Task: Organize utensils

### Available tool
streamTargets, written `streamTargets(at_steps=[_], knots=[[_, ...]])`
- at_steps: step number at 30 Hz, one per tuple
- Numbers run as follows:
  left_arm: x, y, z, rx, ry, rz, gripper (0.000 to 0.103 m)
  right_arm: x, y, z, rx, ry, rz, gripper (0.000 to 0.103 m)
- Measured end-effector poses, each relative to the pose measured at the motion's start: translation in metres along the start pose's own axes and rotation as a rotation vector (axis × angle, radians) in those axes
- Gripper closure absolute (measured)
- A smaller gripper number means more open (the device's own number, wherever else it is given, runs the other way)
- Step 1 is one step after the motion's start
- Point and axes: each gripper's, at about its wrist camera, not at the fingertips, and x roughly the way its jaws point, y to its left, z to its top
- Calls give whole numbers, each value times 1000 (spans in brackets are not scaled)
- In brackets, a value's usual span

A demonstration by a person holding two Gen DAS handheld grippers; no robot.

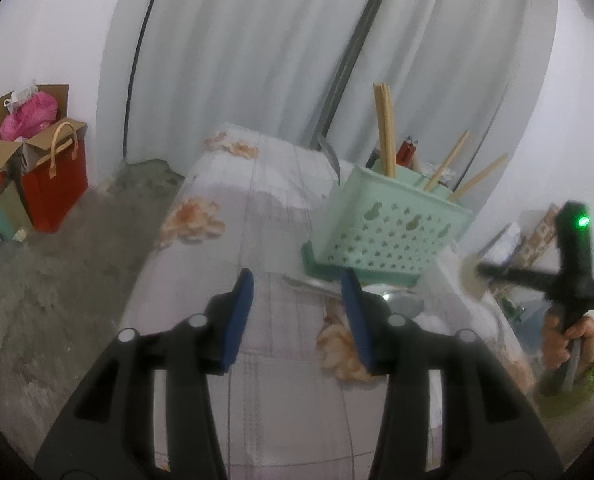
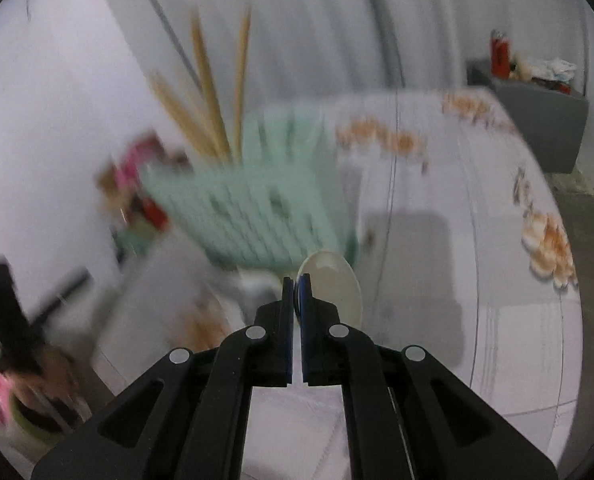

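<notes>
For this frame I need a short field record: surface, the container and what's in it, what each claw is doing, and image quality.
surface: floral-print tablecloth
container: mint-green perforated plastic basket, upright on the cloth
contents: light wooden chopsticks standing and leaning inside
left claw: open, nothing between its pads, aimed towards the basket
right claw: shut on a pale spoon, bowl end forward, near the basket's base
image quality: right wrist view motion-blurred; left wrist view mostly sharp
</notes>
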Motion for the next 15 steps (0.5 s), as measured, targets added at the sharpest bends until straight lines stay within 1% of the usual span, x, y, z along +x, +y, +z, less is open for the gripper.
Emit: streamTargets(at_steps=[2,5,8,9,10,11,12,13,15], knots=[[1,-1,-5,-7,13,-7,60,16,4,-8,-45,74,-33,100],[3,0,-9,-15,28,-9,60,31,8,-18,-83,164,-33,100],[5,2,-12,-20,36,-11,60,35,12,-22,-109,207,-18,97],[5,2,-12,-20,36,-12,60,32,13,-23,-111,221,5,89],[4,3,-13,-21,36,-13,59,30,13,-24,-110,223,23,78],[5,3,-13,-22,35,-13,59,25,11,-23,-106,215,42,74],[5,3,-13,-24,35,-15,59,22,9,-20,-107,208,50,72],[5,3,-13,-25,35,-17,59,18,8,-19,-108,201,49,72],[6,3,-13,-26,36,-20,59,13,3,-16,-112,191,18,71]])
